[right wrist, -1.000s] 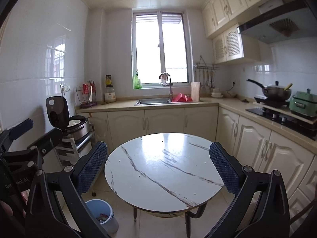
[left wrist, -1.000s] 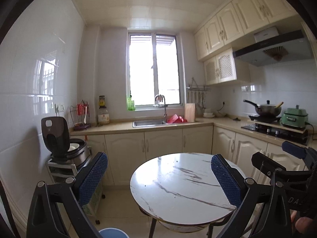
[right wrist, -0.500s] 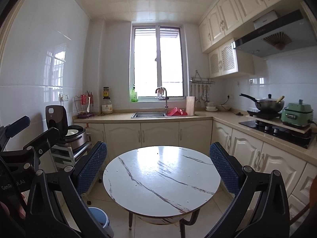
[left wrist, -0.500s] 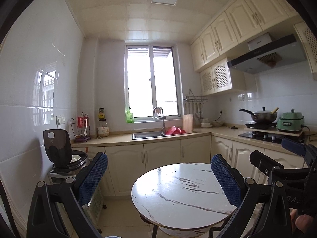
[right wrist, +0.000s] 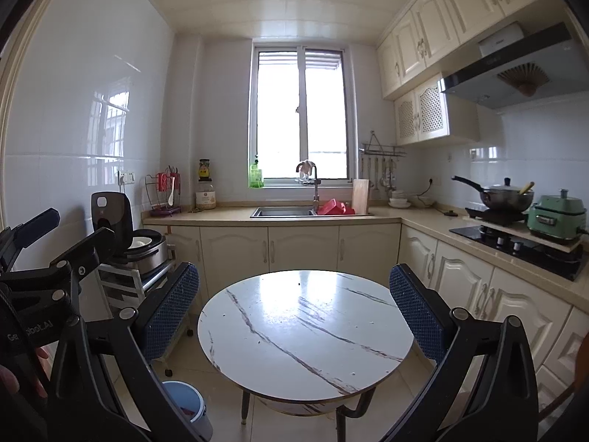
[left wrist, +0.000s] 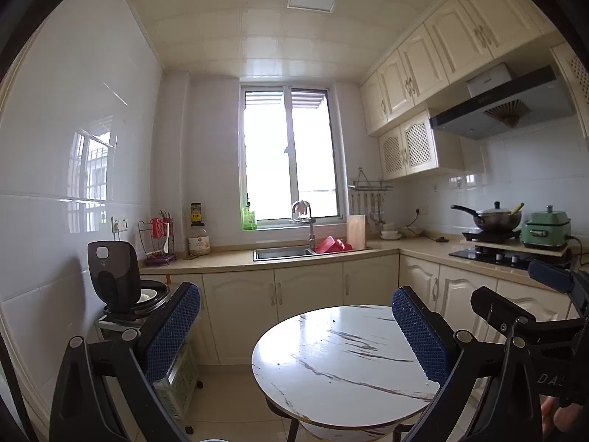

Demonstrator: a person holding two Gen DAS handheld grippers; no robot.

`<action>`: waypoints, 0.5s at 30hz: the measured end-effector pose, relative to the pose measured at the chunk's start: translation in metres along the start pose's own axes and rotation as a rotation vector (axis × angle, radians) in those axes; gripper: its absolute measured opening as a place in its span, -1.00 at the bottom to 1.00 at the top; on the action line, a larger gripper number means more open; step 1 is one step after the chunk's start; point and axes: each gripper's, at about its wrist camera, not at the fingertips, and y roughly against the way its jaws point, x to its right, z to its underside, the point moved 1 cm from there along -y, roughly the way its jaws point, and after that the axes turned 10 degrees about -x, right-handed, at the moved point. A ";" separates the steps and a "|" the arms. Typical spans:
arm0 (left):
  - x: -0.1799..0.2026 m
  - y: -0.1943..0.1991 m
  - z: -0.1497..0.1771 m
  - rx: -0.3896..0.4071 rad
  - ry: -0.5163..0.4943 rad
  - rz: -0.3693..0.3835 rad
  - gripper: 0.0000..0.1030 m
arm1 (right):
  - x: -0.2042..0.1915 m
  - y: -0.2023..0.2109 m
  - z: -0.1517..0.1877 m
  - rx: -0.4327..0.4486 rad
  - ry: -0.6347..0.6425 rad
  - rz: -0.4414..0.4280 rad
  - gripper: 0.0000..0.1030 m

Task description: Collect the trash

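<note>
Kitchen cabinets and a window (left wrist: 291, 158) fill the left wrist view, with a round marble table (left wrist: 342, 364) below. The left hand-held gripper (left wrist: 294, 335) is held level above the floor, its blue-padded fingers (left wrist: 173, 328) spread wide and empty. At the right edge the right hand-held gripper (left wrist: 530, 316) shows, fingertips of a hand (left wrist: 559, 416) under it.

From the right wrist view, the right hand-held gripper (right wrist: 294, 316) likewise gapes open over the table (right wrist: 305, 331), holding nothing. A blue bin (right wrist: 187, 405) stands on the floor beside the table; something reddish, perhaps trash, lies inside.
</note>
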 end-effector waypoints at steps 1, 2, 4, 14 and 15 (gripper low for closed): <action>0.001 -0.001 -0.001 0.000 0.000 0.000 0.99 | 0.002 -0.001 -0.001 -0.001 0.000 -0.001 1.00; 0.002 -0.002 -0.001 0.000 -0.001 -0.001 0.99 | 0.002 -0.001 0.000 -0.001 0.000 -0.001 1.00; 0.002 -0.003 -0.001 0.000 -0.003 -0.003 0.99 | 0.002 0.000 0.000 -0.002 -0.001 -0.001 1.00; 0.000 -0.008 0.001 0.005 0.002 -0.001 0.99 | 0.008 0.001 -0.001 -0.002 -0.002 0.003 1.00; 0.001 -0.008 0.001 0.005 0.001 -0.002 0.99 | 0.008 0.002 -0.001 -0.001 -0.003 0.002 1.00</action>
